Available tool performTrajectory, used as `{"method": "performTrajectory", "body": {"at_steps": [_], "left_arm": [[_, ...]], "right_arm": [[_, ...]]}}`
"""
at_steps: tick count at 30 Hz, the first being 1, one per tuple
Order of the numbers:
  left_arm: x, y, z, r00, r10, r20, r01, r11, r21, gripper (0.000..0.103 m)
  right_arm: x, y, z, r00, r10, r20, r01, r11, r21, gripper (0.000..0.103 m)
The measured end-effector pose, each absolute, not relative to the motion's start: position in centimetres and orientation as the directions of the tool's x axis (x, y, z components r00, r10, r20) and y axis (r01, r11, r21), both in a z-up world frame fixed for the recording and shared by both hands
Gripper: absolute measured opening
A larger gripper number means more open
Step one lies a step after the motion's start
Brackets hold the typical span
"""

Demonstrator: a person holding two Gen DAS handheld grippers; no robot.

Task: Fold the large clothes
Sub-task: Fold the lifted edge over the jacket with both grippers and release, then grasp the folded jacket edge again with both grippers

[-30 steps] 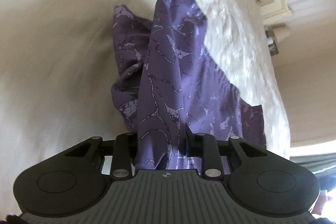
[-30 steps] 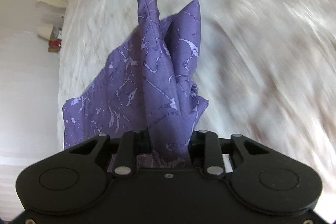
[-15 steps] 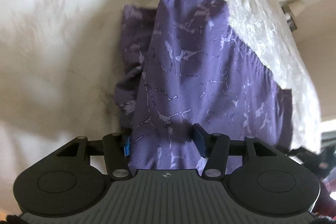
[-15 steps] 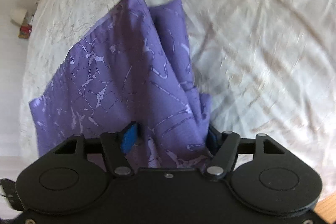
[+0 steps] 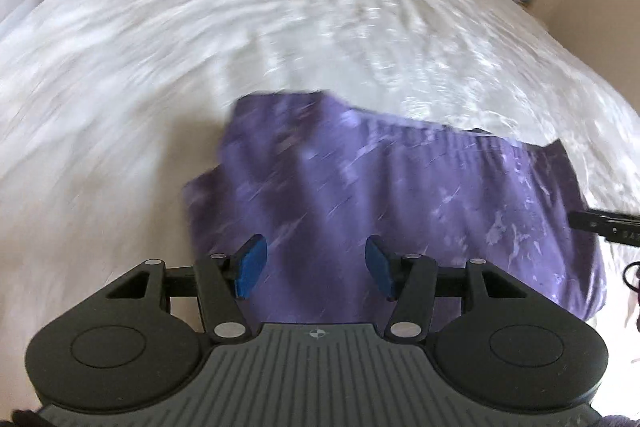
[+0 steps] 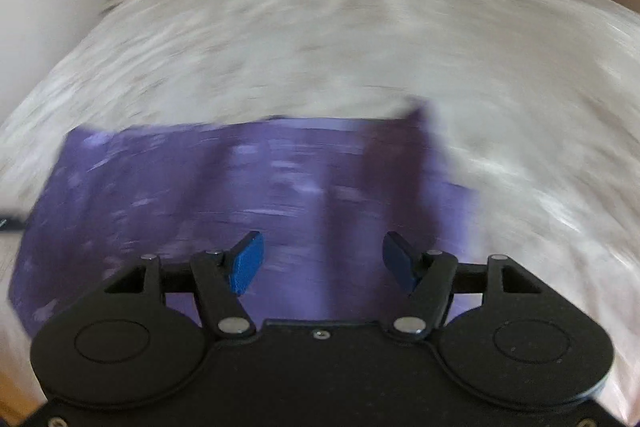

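Fingers [image 5: 250,265] of the left gripper [image 5: 316,263] stand apart with nothing between them; 0.5 s ago they were partly spread around a raised fold of cloth, and 1 s ago they were clamped on it. Fingers [image 6: 246,263] of the right gripper [image 6: 326,263] show the same sequence and now also stand apart and hold nothing. Both blue pads are fully exposed in each wrist view.

The purple garment [image 5: 400,207] has been released. It no longer hangs as a peaked bundle from the 2 grippers; it lies spread low on the bed [image 5: 200,47], just ahead of and below both sets of fingers. In the right wrist view the purple garment [image 6: 200,195] forms a broad, roughly rectangular shape with a fairly straight far edge, and 1 narrow darker strip rises near its right side. Heavy motion blur in both views hides the finer creases, so the exact layering cannot be determined.

A dark object at the right edge of the left view is probably the other gripper, beside the cloth.

Judgement: 1 fold has just been laid down and let go. The next step likely calls for a fresh grasp on an edge or corner, then a further fold or a smoothing pass.
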State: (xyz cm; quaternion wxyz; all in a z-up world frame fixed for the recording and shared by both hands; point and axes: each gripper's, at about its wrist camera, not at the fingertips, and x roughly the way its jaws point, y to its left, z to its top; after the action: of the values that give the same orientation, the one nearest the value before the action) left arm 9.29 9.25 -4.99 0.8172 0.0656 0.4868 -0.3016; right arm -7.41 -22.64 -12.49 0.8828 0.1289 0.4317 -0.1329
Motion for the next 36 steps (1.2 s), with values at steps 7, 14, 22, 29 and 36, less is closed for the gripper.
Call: {"method": "performTrajectory", "body": {"at_steps": [7, 14, 22, 29, 36], "left_arm": [[12.8, 5.0, -9.2, 0.39, -0.349, -0.852, 0.565, 0.822, -0.078, 0.053], [16.1, 5.2, -13.2, 0.36, -0.309, -0.88, 0.509, 0.856, -0.093, 0.069], [16.0, 4.7, -13.5, 0.375, -0.28, -0.884, 0.49, 0.869, -0.068, 0.081], [16.6, 3.4, -14.2, 0.354, -0.274, -0.894, 0.468, 0.88, -0.083, 0.103], [16.3, 3.3, -14.5, 0.379, -0.271, -0.885, 0.458, 0.886, -0.075, 0.103]], "right_arm": [[-0.6, -19.2, -15.8, 0.56, -0.068, -0.826, 0.181, 0.983, 0.041, 0.069], [1.4, -23.4, -18.0, 0.457, -0.166, -0.874, 0.325, 0.946, -0.01, 0.077], [1.8, -25.4, -19.3, 0.427, -0.211, -0.879, 0.391, 0.92, -0.031, 0.087], [0.9, -26.5, -20.0, 0.467, -0.174, -0.867, 0.419, 0.907, 0.043, 0.103], [0.4, -26.8, -20.2, 0.515, -0.137, -0.846, 0.38, 0.921, 0.082, 0.103]]}}
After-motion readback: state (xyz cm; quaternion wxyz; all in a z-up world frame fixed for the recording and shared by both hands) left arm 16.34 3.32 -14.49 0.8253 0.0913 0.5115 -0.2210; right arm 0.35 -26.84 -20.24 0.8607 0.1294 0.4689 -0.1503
